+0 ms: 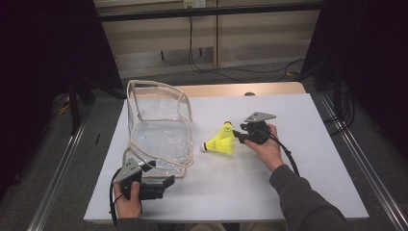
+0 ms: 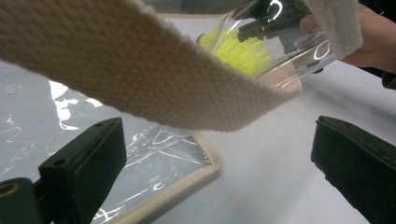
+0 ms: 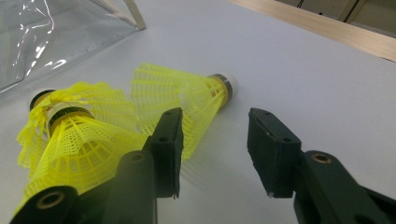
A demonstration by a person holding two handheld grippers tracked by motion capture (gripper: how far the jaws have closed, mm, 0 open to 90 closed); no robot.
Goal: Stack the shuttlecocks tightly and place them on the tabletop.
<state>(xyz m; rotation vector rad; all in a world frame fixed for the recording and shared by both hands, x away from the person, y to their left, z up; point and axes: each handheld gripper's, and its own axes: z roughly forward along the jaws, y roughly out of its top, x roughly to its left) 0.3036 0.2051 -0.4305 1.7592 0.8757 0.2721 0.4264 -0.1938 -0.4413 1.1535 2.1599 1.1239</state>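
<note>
- Reaching with my right gripper (image 3: 212, 154), I had its jaws partly open and gripping nothing; the nearest yellow shuttlecock (image 3: 187, 95) lay just ahead of the left jaw, its skirt brushing that jaw's outer side as far as I could tell, not between the pads.
- My left gripper (image 1: 161, 185) rested by the near corner of the clear bag (image 1: 159, 127) with its jaws wide apart, nothing pinched; the bag's cream webbing strap (image 2: 140, 70) hung across in front of them, untouched.
- Relative to the bag, the shuttlecocks (image 1: 221, 140) lay in a small cluster just to its right on the white tabletop (image 1: 298, 159), outside it and near its side wall, corks pointing different ways.
- I judged them very light, with springy mesh skirts that would buckle under a hard squeeze; the firm place to hold looked like the cork end or the collar just behind it, with a gentle close.
- Nested ones (image 3: 70, 135) might lift together or slip apart, so I expected to have to watch that.
- The bag stood open-topped and, as far as I could see through its glossy wrinkled walls, held nothing; the film looked soft and floppy, likely to sag unless its rim was held.
</note>
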